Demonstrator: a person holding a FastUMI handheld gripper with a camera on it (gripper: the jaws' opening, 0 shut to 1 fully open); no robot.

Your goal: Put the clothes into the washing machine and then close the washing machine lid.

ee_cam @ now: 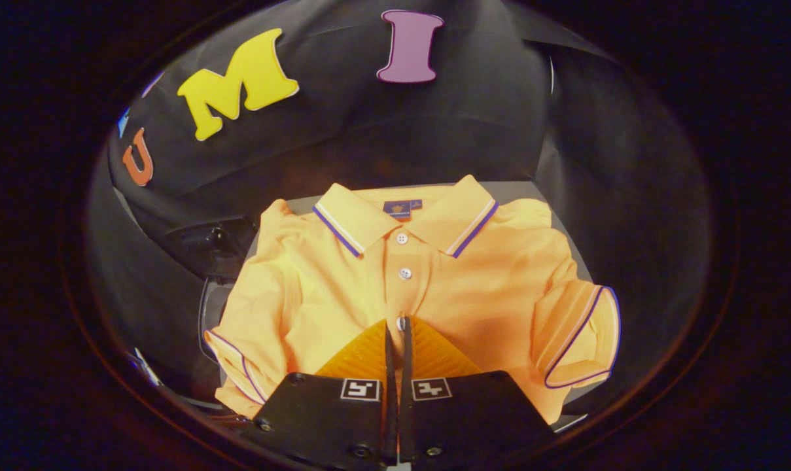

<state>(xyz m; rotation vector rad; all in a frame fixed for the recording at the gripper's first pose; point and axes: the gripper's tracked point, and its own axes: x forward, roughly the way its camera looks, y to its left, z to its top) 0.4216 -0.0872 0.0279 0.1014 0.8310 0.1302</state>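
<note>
Nearest to the camera is the claw, and its two fingers stand almost together, with only a thin slit between them. The tips are over the front placket of the polo shirt, near the lowest button. I cannot tell if a fold of cloth is pinched in the slit or if the tips only rest above the cloth, so I do not say that it holds the shirt.

Just beyond the fingers the orange shirt lies folded on a grey desk, buttons up, with the collar on the far side. One sleeve is turned back to the right of the fingers, the other hangs to the left, near the desk edge. To the left, partly under that sleeve, a dark rounded part shows; it may belong to the washing machine, but this is not sure. Behind all is the black cloth wall.

In my judgement the shirt is not yet in the machine, so the task is at its beginning. The risks: a thin pinch on the placket can slip, and the shirt falls. If only the top layer is taken, the fold opens and the sleeves hang down; they can then drag over the desk edge or stay outside the opening, and the lid cannot close well.
</note>
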